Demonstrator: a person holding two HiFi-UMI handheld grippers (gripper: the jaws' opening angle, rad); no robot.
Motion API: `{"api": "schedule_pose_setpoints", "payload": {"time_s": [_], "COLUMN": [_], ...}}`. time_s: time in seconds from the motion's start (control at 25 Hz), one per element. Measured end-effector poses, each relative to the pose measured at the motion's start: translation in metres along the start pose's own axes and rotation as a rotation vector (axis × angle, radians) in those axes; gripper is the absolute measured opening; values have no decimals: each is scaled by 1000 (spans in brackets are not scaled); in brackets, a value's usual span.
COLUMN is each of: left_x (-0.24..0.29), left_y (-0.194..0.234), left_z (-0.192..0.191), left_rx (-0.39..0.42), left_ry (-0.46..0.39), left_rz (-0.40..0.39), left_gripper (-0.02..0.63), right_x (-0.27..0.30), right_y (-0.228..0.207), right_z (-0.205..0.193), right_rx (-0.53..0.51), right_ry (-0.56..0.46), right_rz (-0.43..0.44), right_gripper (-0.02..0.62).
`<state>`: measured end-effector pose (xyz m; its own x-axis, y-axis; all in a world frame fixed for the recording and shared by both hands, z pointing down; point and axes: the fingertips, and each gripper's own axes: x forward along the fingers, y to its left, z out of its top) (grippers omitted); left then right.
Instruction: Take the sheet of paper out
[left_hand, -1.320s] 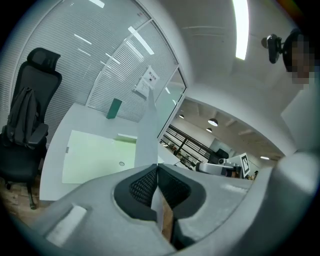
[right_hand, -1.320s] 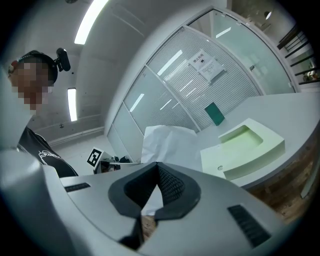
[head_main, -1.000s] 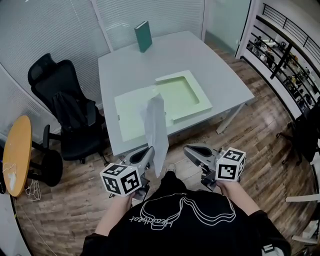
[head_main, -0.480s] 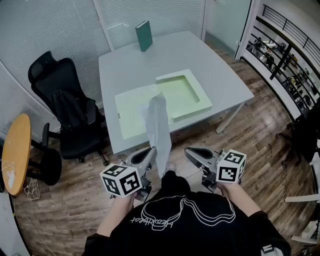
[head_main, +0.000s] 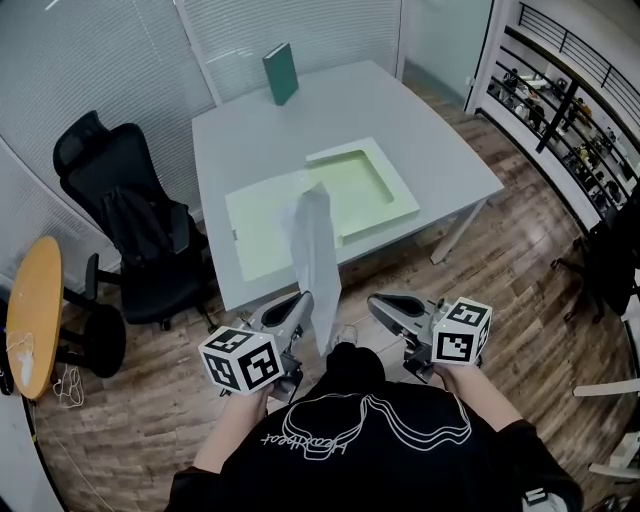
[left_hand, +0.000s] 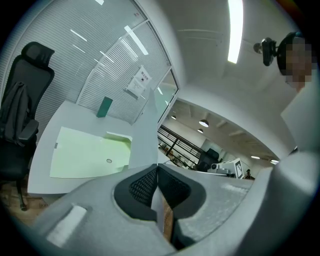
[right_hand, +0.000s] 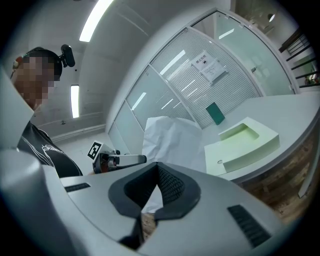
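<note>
Little has shifted over the last second; sheet (head_main: 316, 250) stands up from the left hand-held gripper (head_main: 300, 302), its lower edge pinched in closed jaws, in front of the table (head_main: 400, 130); right hand-held gripper (head_main: 380, 303) just beside, jaws together, empty; one sheet, two hand-held grippers, one green case (head_main: 365, 182), one book (head_main: 281, 73).

I am pinching the sheet of paper (head_main: 313, 245) upright in my left gripper (head_main: 303, 302), while my right gripper (head_main: 378, 303) is hovering beside it.
</note>
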<state>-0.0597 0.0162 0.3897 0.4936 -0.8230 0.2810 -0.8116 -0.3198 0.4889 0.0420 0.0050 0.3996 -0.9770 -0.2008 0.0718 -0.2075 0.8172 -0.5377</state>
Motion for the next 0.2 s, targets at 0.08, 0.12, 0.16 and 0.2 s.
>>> {"api": "schedule_pose_setpoints", "payload": {"time_s": [0.08,0.12,0.16,0.2], "left_x": [1,2,3,4], "left_y": [-1,-1,-2,-3], "left_z": [1,2,2,3], "left_rx": [5,6,7,8], "left_ry": [0,-1,-2,-3], "left_rz": [-2,-4,-6,-8], "left_gripper": [14,14,14,14], "right_x": [0,-1,-2,-2], "right_y": [0,-1,-1,-2], "right_z": [0,1,1,1], "right_rx": [-4,-5,-6,-8], "right_ry": [-1,-2,-3,-4], "right_rz": [-2,-3,-5,-7], "right_gripper": [8,8,8,8]}}
